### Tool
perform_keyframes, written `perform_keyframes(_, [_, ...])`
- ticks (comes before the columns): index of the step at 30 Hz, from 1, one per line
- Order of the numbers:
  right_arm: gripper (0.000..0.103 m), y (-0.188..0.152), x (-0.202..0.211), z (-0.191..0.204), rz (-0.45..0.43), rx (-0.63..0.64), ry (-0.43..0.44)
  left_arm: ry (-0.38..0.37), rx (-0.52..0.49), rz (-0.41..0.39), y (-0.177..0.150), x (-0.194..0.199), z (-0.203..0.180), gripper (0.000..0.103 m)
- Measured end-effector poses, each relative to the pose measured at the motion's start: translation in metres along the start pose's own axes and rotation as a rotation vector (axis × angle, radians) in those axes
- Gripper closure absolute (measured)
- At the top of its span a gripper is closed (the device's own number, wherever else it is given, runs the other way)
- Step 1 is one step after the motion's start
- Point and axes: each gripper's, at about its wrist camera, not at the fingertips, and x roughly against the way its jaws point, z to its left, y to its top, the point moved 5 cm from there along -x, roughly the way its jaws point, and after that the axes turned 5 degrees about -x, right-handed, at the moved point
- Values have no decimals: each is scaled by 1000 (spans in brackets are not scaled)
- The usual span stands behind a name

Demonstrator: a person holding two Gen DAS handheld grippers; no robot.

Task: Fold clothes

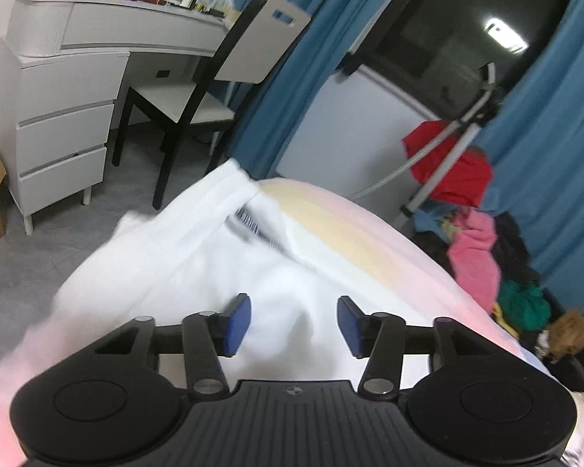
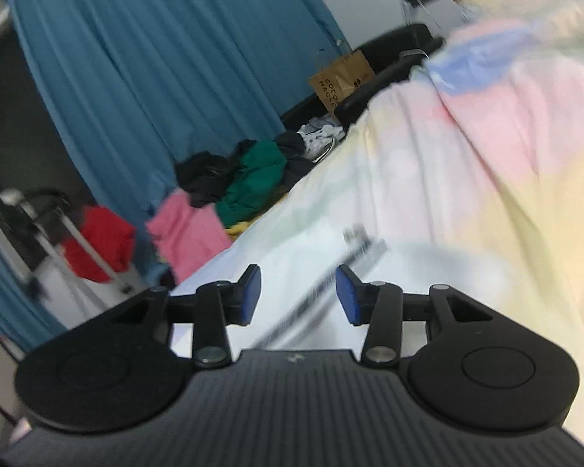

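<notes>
A white garment [image 1: 198, 257] with a dark striped band lies on the pastel bedspread [image 1: 354, 229], hanging toward the bed's left edge. My left gripper [image 1: 294, 321] is open just above the white cloth, holding nothing. In the right wrist view the white garment [image 2: 292, 268] with its blurred grey stripe lies under my right gripper [image 2: 298, 295], which is open and empty. The pastel bedspread [image 2: 486, 163] fills the right side.
A pile of clothes, pink [image 1: 477, 260], green [image 1: 523, 303], red [image 1: 447, 167], sits right of the bed; it shows in the right wrist view [image 2: 253, 183] too. A white dresser [image 1: 62, 116] and a chair [image 1: 198, 101] stand left. Blue curtains [image 2: 155, 70], a paper bag [image 2: 340, 78].
</notes>
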Motion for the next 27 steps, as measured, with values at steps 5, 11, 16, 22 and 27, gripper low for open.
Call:
perform_keyframes(5, [50,-31,48,-35,96,-214,26,-62,181,47,-55,55,30,32])
perform_keyframes(11, [28,-64,47,-54,253,-358,56,-104,436,141,-87,48,66,30])
perform_keyframes(16, [29,-66,7,-46,275,-342,99,-113,533,20,-72,18,76,36])
perform_keyframes(22, [54,-52,-46,-38,208,-268,12,-23,580,-20,-53,-25,85,72])
perform_keyframes(27, [85,-35,-50,-29,154,-216,-31,7,486,-39,-27,-17,75,94])
